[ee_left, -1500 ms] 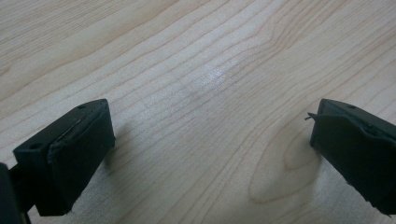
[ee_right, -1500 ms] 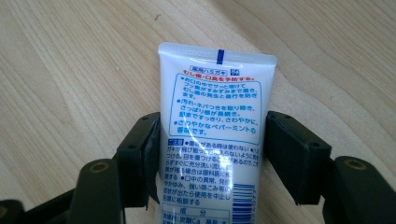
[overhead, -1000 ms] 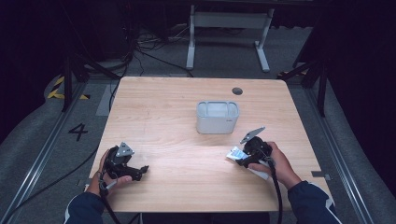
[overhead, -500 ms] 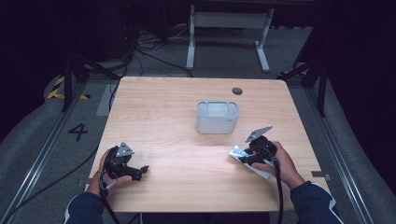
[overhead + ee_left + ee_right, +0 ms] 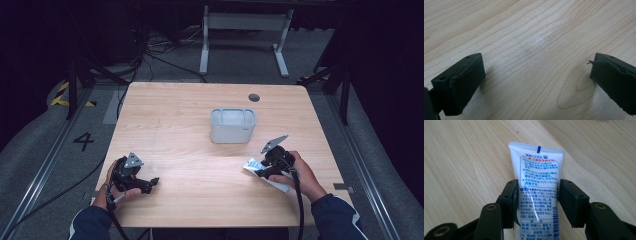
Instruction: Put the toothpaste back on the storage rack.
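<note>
A white toothpaste tube (image 5: 539, 167) with blue print lies on the wooden table (image 5: 190, 115), crimped end pointing away from my right gripper (image 5: 536, 197). The right gripper's two black jaws press against the tube's sides near its middle. In the high view the right gripper (image 5: 261, 170) is at the table's front right, with the tube (image 5: 251, 165) sticking out to its left. My left gripper (image 5: 145, 184) rests at the front left in a hand. In the left gripper view the left gripper (image 5: 536, 75) stands wide open over bare wood.
A grey rectangular container (image 5: 232, 130) stands open-topped at the middle of the table, behind the right gripper. A small dark round spot (image 5: 254, 97) marks the far edge. A white metal frame (image 5: 240, 22) stands on the floor beyond the table.
The right gripper has shifted slightly right and toward the front edge, the tube moving with it. The left gripper has stayed put.
</note>
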A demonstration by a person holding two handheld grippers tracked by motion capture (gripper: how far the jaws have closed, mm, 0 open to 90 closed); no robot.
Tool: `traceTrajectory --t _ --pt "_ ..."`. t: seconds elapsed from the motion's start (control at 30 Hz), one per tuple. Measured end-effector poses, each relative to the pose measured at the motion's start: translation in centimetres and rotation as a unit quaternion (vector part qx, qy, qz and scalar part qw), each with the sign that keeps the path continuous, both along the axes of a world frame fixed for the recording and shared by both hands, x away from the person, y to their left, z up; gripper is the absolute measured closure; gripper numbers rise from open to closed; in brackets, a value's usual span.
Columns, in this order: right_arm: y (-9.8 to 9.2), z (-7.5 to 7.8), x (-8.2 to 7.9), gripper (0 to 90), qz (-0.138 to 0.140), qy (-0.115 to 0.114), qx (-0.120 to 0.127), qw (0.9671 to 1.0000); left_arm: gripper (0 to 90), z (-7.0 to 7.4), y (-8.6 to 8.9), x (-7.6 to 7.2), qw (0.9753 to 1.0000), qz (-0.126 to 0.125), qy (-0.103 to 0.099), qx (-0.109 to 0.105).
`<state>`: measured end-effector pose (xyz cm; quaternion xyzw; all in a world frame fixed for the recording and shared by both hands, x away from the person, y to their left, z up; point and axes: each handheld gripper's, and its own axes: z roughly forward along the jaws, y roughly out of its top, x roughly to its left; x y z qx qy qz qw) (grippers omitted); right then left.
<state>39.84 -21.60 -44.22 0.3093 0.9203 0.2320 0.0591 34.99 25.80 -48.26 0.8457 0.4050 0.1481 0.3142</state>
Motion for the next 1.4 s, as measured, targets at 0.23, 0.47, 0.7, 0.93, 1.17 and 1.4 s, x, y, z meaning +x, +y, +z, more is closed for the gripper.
traceTrajectory --t 0.23,0.47,0.7,0.93,1.17,1.4 --pt "0.5 -0.6 0.3 42.7 0.002 0.016 -0.009 0.9998 0.1 0.0 0.0 0.0 1.0 0.0 -0.001 0.0" --pt "1.1 -1.0 0.4 39.8 0.006 0.014 -0.028 0.9995 0.1 0.0 0.0 0.0 1.0 0.0 -0.001 0.0" --pt "1.7 -0.9 0.3 46.5 0.012 0.009 -0.037 0.9992 0.1 0.0 0.0 0.0 1.0 0.0 -0.001 0.0" --pt "1.4 -0.7 0.1 55.0 0.014 0.002 -0.026 0.9996 0.2 0.0 0.0 0.0 1.0 0.0 -0.001 0.001" --pt "0.5 -0.1 -0.2 64.6 0.015 -0.014 0.004 0.9998 0.1 0.0 0.0 0.0 1.0 0.0 -0.001 0.001" --pt "-1.3 1.0 -0.5 65.8 0.001 -0.026 0.053 0.9983 0.1 0.0 0.0 0.0 1.0 0.0 -0.001 0.0"
